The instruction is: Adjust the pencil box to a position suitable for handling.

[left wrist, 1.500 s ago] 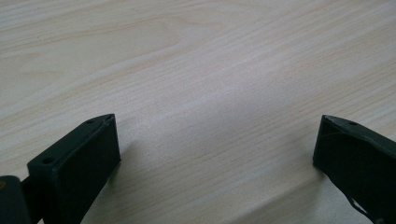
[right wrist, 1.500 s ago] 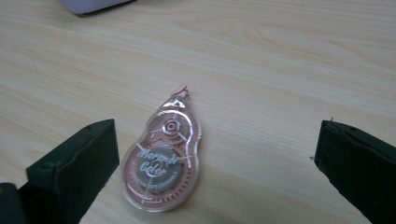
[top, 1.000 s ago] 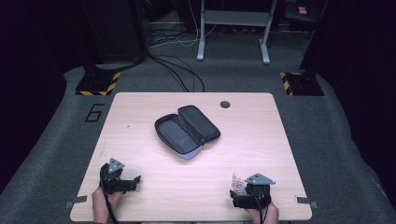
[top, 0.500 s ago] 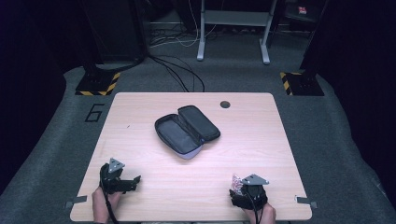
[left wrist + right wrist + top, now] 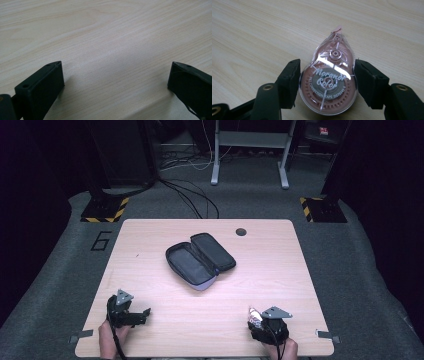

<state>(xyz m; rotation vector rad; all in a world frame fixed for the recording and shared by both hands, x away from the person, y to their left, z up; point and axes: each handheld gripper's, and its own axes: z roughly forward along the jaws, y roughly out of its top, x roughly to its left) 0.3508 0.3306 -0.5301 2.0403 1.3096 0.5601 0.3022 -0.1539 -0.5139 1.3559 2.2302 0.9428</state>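
A light wooden table (image 5: 280,270) is seen from above, standing on grey carpet. An open black pencil case (image 5: 200,260) lies near the table's middle, its two halves spread flat, and it serves as the landmark here. A small dark round hole (image 5: 241,231) is set into the tabletop beyond the case, toward the far edge and slightly to the right of it.

The left gripper (image 5: 142,312) is held well apart from the case, near the table's front edge and to the left of it. In the left gripper view its jaws are spread wide over bare wood, with nothing between them.

The right gripper (image 5: 255,320) is held near the front edge, well apart from the case and to the right of it. Its jaws have just been closing and are now clamped on a pink correction tape dispenser (image 5: 329,80), one pad pressed against each side of its clear, rounded body. The dispenser's narrow tip is pointed away from the gripper, and its printed face is turned up.
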